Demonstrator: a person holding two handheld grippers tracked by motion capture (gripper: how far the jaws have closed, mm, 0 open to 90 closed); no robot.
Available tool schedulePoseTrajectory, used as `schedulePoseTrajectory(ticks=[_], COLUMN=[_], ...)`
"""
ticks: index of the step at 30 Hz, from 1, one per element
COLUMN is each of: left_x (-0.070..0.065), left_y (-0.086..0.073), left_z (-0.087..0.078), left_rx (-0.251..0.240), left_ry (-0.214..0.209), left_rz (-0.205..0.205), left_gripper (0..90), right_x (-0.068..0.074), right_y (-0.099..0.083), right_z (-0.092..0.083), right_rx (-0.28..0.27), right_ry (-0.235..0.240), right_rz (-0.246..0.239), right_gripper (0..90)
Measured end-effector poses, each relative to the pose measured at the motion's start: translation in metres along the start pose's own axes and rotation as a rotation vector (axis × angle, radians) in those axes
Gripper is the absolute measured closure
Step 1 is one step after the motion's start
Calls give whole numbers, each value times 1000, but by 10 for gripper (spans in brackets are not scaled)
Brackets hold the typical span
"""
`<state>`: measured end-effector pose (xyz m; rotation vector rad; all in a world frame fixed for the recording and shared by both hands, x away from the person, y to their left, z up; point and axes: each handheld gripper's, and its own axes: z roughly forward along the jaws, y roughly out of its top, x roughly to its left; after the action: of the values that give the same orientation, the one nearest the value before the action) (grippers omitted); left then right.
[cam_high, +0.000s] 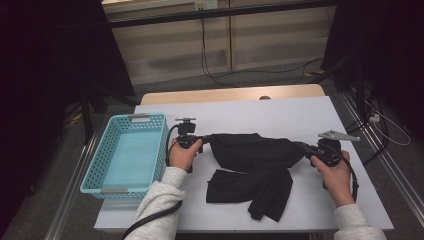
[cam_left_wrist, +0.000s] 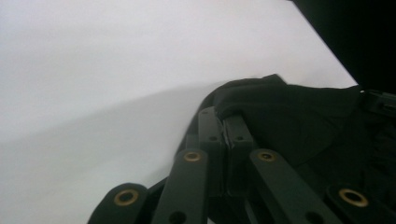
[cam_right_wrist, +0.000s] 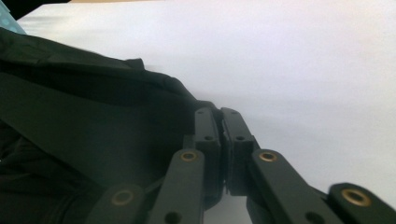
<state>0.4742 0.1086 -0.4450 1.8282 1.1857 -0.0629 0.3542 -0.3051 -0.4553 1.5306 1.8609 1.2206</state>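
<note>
**Both grippers pinching the cloth, fold only begun**

The left gripper (cam_left_wrist: 225, 122) is pressing its jaws together on one upper corner of the black cloth (cam_high: 252, 152), the fabric bunching right at the tips in the left gripper view. The right gripper (cam_right_wrist: 220, 115) is doing the same at the opposite end, its jaws clamping a thin edge of cloth (cam_right_wrist: 93, 116) against each other. In the high view the left hand (cam_high: 183, 152) and the right hand (cam_high: 332, 170) are holding the two ends apart, so the upper band of the cloth is running stretched between them across the middle of the white table (cam_high: 280, 112).

Below that band, the rest of the cloth is lying rumpled toward the near edge, one flap trailing off at an angle. The blue basket (cam_high: 102, 162) is sitting empty at the left, just beside the left hand.

Judging from this, the grasp is made, while the smoothing or folding is hardly started and the putting away, if the basket is meant for it, is still to come.
</note>
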Motion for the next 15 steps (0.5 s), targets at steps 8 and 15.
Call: schedulePoseTrajectory(ticks=[8,15], left_x=[11,1], left_y=[-6,-12], left_z=[-2,-14], left_rx=[12,28], left_ry=[51,66], left_rz=[-33,-3], left_gripper=[809,482], right_x=[1,5], right_y=[4,5], right_z=[-8,-17], right_rx=[-6,0], right_ry=[-29,6], right_rz=[-35,-82], right_gripper=[717,622])
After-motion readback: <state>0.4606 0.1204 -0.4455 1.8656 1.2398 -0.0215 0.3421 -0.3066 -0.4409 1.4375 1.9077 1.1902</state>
